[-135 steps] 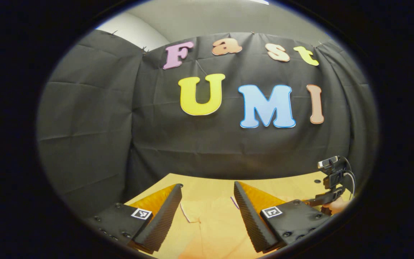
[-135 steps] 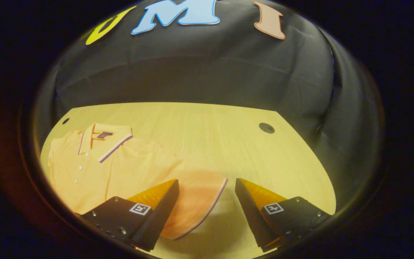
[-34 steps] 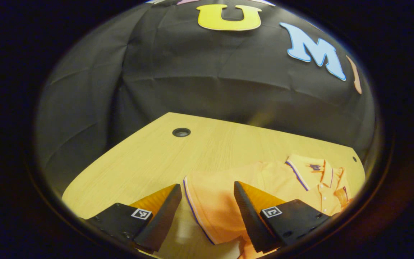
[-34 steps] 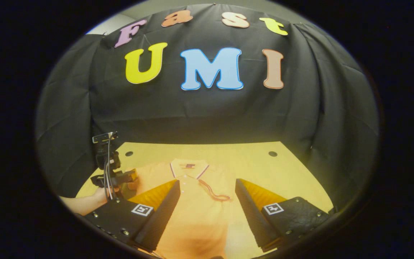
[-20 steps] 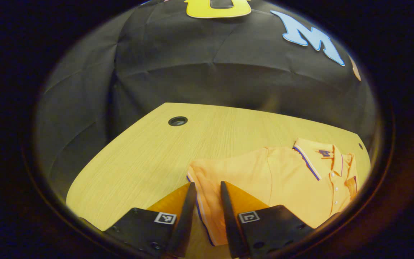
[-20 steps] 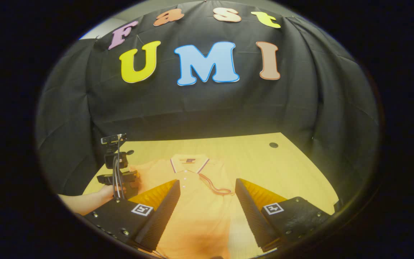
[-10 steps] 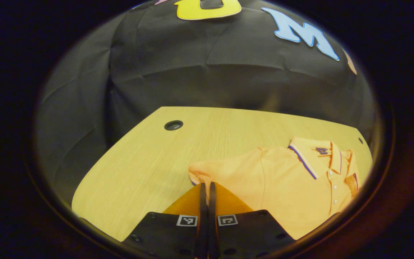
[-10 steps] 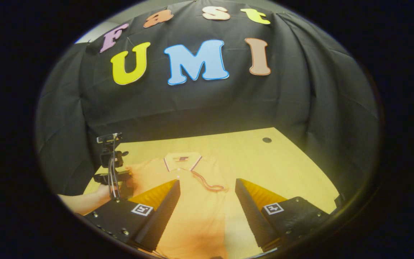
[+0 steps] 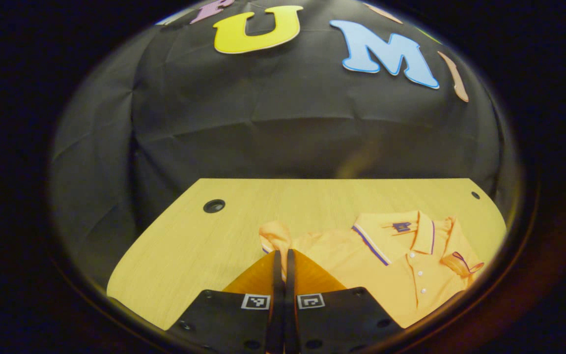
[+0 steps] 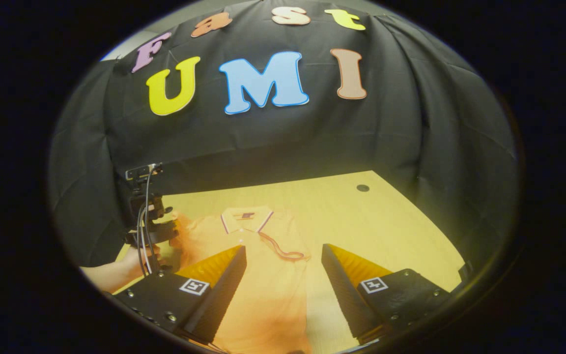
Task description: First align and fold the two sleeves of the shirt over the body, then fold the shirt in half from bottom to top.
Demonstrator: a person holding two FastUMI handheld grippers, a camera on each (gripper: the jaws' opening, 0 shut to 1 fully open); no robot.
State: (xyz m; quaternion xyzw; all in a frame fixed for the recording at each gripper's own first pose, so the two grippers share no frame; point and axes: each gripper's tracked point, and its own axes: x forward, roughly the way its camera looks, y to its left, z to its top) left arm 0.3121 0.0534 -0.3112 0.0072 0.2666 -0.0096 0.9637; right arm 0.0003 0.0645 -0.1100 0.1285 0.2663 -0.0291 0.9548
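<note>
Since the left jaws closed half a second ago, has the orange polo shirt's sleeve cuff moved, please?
Yes. The orange polo shirt's sleeve cuff, clamped in the left gripper, has lifted and bunched toward the collar, off the wooden table.

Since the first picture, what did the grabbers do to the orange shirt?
The left gripper came down to the shirt's left sleeve, shut on its cuff and began lifting it. The right sleeve got folded over the body. The right gripper stayed open, and the shirt stayed on the table.

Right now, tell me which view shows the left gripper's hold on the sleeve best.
Left gripper view: the left gripper is shut on the sleeve directly ahead. Right gripper view shows that gripper sideways and small, the pinch unclear.
</note>
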